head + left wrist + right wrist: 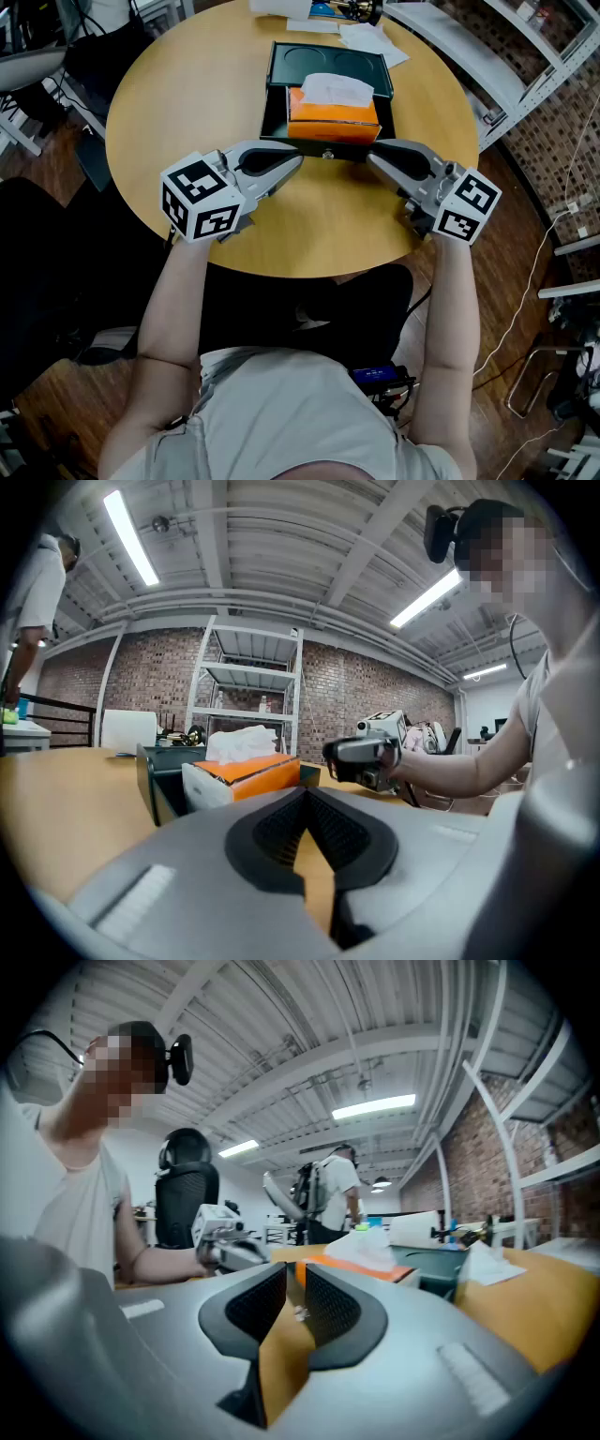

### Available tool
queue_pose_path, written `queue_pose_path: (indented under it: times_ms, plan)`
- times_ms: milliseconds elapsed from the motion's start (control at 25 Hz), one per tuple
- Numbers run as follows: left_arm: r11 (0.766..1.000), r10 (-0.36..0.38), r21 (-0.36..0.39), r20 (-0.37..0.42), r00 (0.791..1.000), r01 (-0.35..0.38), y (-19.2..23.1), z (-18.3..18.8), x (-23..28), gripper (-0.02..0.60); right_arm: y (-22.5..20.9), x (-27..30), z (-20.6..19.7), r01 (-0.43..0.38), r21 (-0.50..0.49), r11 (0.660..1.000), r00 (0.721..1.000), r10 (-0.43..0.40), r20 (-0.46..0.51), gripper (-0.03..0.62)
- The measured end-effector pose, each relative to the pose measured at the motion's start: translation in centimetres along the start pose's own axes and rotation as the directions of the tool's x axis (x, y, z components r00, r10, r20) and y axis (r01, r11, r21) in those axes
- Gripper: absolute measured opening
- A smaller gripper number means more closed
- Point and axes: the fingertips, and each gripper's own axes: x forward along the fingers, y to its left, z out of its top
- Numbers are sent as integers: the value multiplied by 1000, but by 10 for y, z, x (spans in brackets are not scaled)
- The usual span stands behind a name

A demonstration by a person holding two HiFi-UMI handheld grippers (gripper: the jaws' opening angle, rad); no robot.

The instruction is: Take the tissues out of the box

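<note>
Jaws empty, left gripper shut, right gripper barely apart; soft, light tissue atop box at 12 o'clock, pinch its peak.

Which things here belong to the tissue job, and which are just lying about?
Part of the job:
- orange tissue box
- white tissue sticking out of its top
- dark tray that the box sits in
- left gripper and right gripper, both short of the box

Just lying about:
- loose white sheets beyond the tray
- metal shelving
</note>
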Motion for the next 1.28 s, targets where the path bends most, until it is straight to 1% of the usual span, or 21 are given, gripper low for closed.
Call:
queue_pose_path:
  times_ms: [40, 80, 120, 160, 240, 320, 440, 480, 520, 560, 680, 840, 1080, 1280]
  plan:
    - [1000, -3, 1, -5, 1000, 3, 0, 0, -1, 2, -15, -4, 7, 75, -10, 997, 997, -75, -13, 77]
    - [1000, -6, 2, -10, 1000, 6, 0, 0, -2, 2, -28, -7, 11, 141, -21, 990, 989, -141, -32, 123]
    - [1000, -9, 2, -15, 1000, 9, -1, 0, -2, 2, -39, -8, 13, 190, -33, 981, 979, -192, -65, 164]
    - [1000, -11, 2, -19, 1000, 11, -1, 0, -3, 2, -47, -7, 10, 218, -44, 975, 969, -221, -112, 184]
    - [1000, -12, 1, -23, 1000, 12, -1, -1, -4, 2, -57, 2, -1, 226, -58, 972, 948, -233, -217, 250]
    - [1000, -11, 2, -23, 1000, 11, 0, 0, -5, 2, -63, 13, -11, 227, -56, 972, 930, -234, -285, 250]
    - [1000, -19, 3, -21, 1000, 19, -1, -1, -4, 2, -76, 19, -26, 256, -47, 966, 900, -255, -352, 230]
    - [1000, -22, 3, -21, 1000, 22, -2, -1, -4, 2, -78, 20, -31, 256, -43, 966, 892, -253, -374, 221]
    - [1000, -23, 2, -21, 999, 23, -2, -1, -4, 2, -78, 20, -35, 247, -38, 968, 890, -242, -387, 211]
    - [1000, -24, 2, -22, 999, 24, -3, -1, -5, 2, -76, 21, -36, 233, -32, 972, 893, -227, -390, 174]
    - [1000, -23, 3, -22, 1000, 23, -2, -1, -6, 2, -72, 22, -34, 206, -49, 977, 899, -209, -384, 146]
    - [1000, -22, 2, -21, 1000, 23, -2, -4, -5, 2, -72, 22, -25, 216, -83, 973, 907, -231, -351, 107]
    - [1000, -22, 2, -21, 1000, 22, -1, -3, -6, 2, -74, 12, 20, 287, -140, 948, 923, -313, -224, 86]
    - [1000, -22, 2, -22, 1000, 22, -1, -2, -7, 2, -78, -7, 54, 360, -183, 915, 917, -383, -114, 66]
